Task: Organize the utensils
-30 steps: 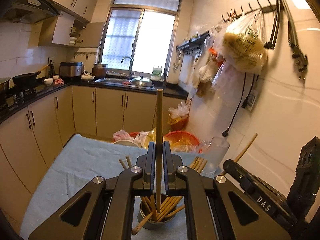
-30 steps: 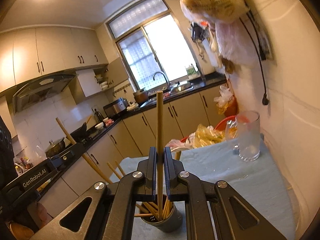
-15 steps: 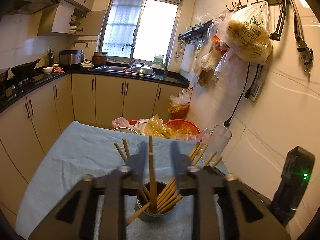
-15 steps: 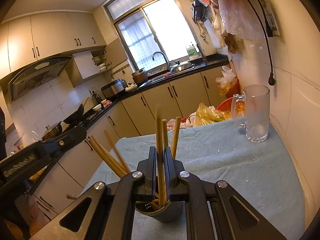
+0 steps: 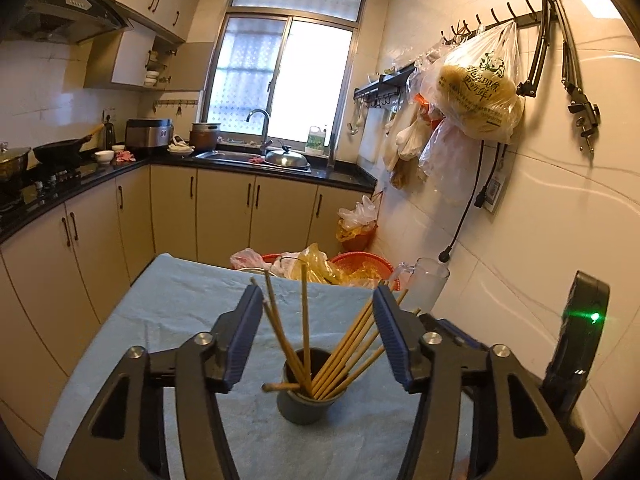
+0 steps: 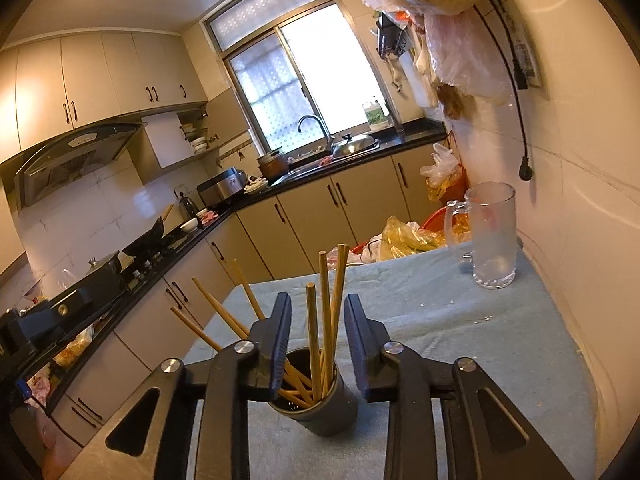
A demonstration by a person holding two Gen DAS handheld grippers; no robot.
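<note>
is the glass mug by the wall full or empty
Empty: the glass mug stands upright on the blue cloth, see-through, with no liquid visible.

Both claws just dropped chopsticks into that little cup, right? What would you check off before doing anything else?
1. Left gripper free of chopsticks: ok, jaws have just been opening, pads press on nothing.
2. Right gripper free: ok, jaws have just been opening, sticks stand loose between them.
3. Chopsticks inside the holder: ok, though one lies across the rim.
4. Holder upright on the blue cloth: ok.
5. Glass mug clear of both grippers: ok.
6. More utensils left to sort: cannot tell.
</note>
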